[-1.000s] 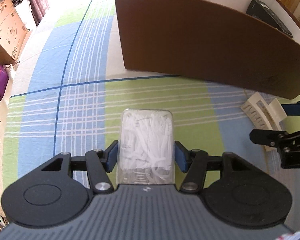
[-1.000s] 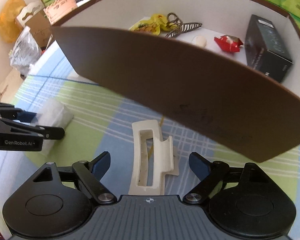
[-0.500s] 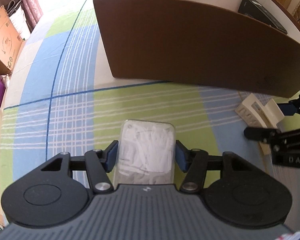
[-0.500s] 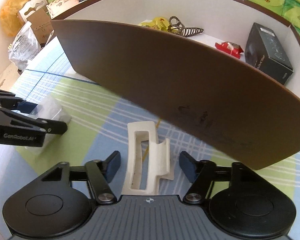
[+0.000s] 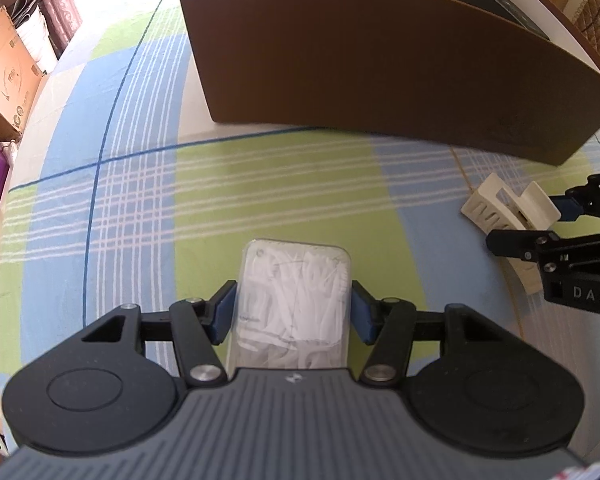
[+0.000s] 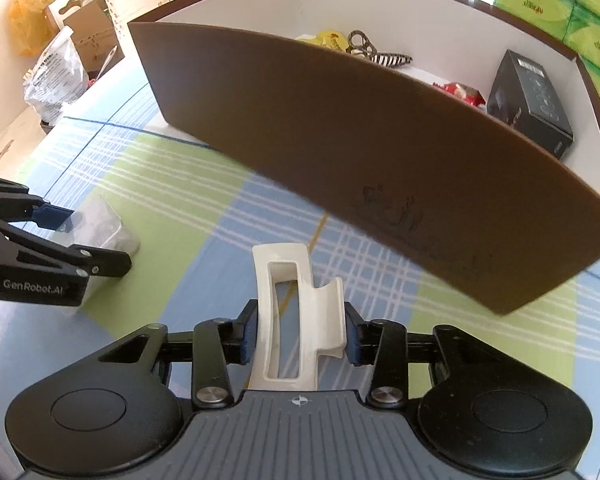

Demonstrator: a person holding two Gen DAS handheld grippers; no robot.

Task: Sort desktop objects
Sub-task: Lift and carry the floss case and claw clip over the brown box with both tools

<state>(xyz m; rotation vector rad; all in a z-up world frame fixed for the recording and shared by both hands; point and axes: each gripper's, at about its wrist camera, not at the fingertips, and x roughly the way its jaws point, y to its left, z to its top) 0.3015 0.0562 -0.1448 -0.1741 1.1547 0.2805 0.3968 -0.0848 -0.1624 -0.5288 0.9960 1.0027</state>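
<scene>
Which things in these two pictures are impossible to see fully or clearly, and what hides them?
- Left wrist view: inside of the brown box, hidden by its front wall; only the black box shows.
- Right wrist view: red packet, partly behind that wall.
- Both views: lower end of the clear packet and of the white hair claw, covered by each hand-held gripper's body.
- Left view: the claw's far part, behind the right hand-held gripper.

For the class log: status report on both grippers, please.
Left gripper shut on clear packet. Right gripper jaws just closed on cream hair claw. Brown box wall stands ahead of both.
</scene>
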